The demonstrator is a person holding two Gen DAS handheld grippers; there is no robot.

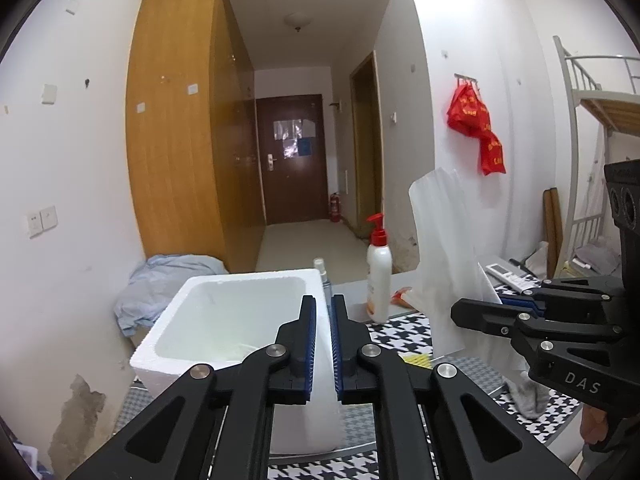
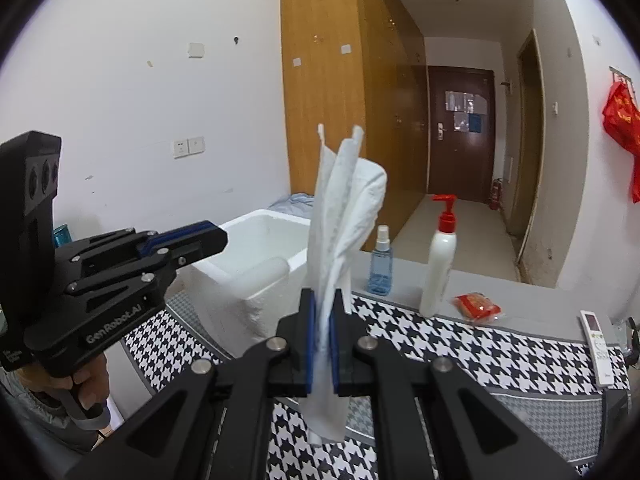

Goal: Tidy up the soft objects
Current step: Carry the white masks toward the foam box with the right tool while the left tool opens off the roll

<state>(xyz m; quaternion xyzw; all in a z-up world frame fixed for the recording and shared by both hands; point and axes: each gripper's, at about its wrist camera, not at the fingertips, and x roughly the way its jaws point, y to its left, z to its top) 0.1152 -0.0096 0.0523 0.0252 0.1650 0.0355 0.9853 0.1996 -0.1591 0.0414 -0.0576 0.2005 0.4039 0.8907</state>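
Cloth [image 2: 340, 216] is what matters now: a white, towel-like piece stands up between the closed fingers of the right gripper [image 2: 323, 336], pinched at its lower part, with a short tail hanging below over the checked tablecloth [image 2: 480, 344]. The left gripper [image 1: 323, 344] is closed too, with nothing between its blue pads, and it points over the white foam box [image 1: 224, 320] at the table's far left. I take the box for the cloth's likely home. To do it well, keep the pinch firm, carry the cloth above the box rim, and lower it so the loose top does not catch on the wall. The spray bottle [image 2: 380, 264] and the lotion bottle [image 2: 440, 264] stand near the route, so swing clear of them.

Only the left camera shows a grey sock [image 1: 528, 396] lying on the table under the right gripper. Only the right camera shows the pinch itself, and a hand [image 2: 90, 390] on the left gripper's handle.
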